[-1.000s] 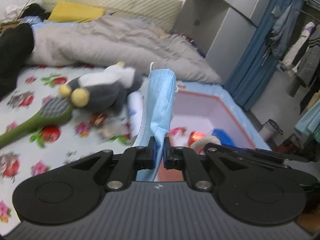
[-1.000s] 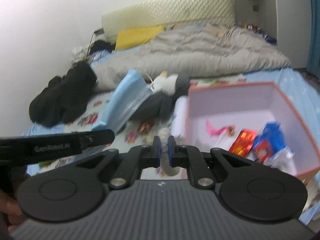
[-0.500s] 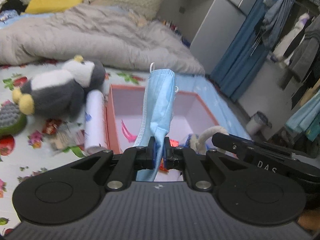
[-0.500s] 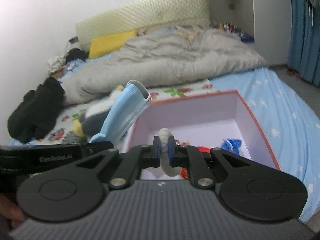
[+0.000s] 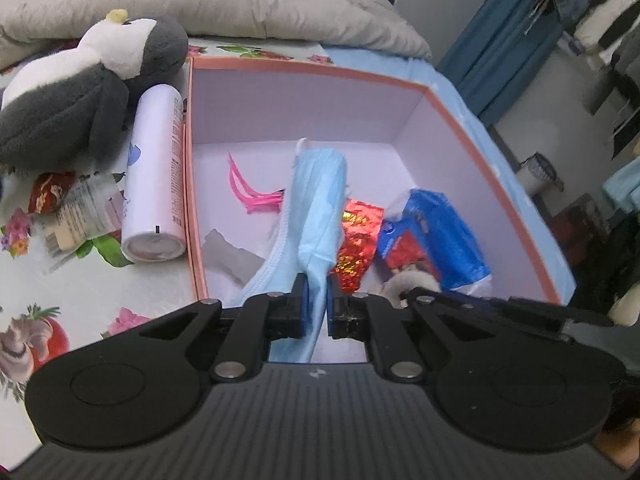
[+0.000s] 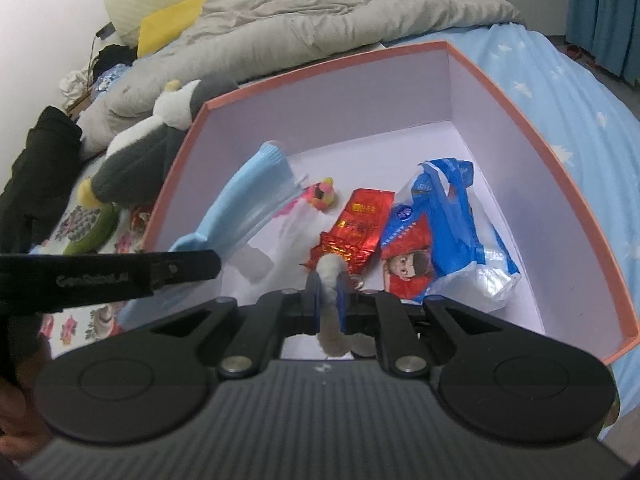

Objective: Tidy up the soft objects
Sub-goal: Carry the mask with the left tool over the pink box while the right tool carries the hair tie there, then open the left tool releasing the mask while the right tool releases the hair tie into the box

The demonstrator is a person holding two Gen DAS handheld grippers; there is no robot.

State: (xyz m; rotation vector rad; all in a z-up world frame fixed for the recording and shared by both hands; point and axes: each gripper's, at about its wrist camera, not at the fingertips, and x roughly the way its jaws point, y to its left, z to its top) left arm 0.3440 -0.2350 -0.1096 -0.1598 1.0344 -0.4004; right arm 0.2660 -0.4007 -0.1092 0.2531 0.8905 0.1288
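Nearest the lens, the left hand-held gripper (image 5: 316,300) is clamped on the lower edge of a blue face mask (image 5: 316,208), whose pleated body stands up and leans over the inside of the pink box (image 5: 304,70); holding it by one end lets the rest hang free, so it should drop cleanly into the box once let go. The right hand-held gripper (image 6: 329,294) is pinched on a fuzzy white loop (image 6: 331,276), perhaps a hair tie, held low over the near part of the same box, apparently for the same reason. Both soft things are thus above the box floor but not yet released. On that floor lie a red foil packet (image 6: 354,232), a blue plastic packet (image 6: 444,220), a pink comb-like piece (image 5: 248,192) and a small pink and yellow toy (image 6: 322,196). Just outside the box's left wall a white spray can (image 5: 154,180) lies on its side, touching or nearly touching the wall, with a penguin plush (image 5: 76,96) beyond it and crumpled wrappers (image 5: 76,212) near its base; the plush looks like a soft item awaiting sorting. All of this rests on a bed with a flower-printed sheet (image 5: 80,292). Farther back lies a rumpled grey duvet (image 6: 304,20), a yellow pillow (image 6: 176,20) and dark clothing (image 6: 36,160) by the wall, and blue curtains (image 6: 600,12) hang at the right.
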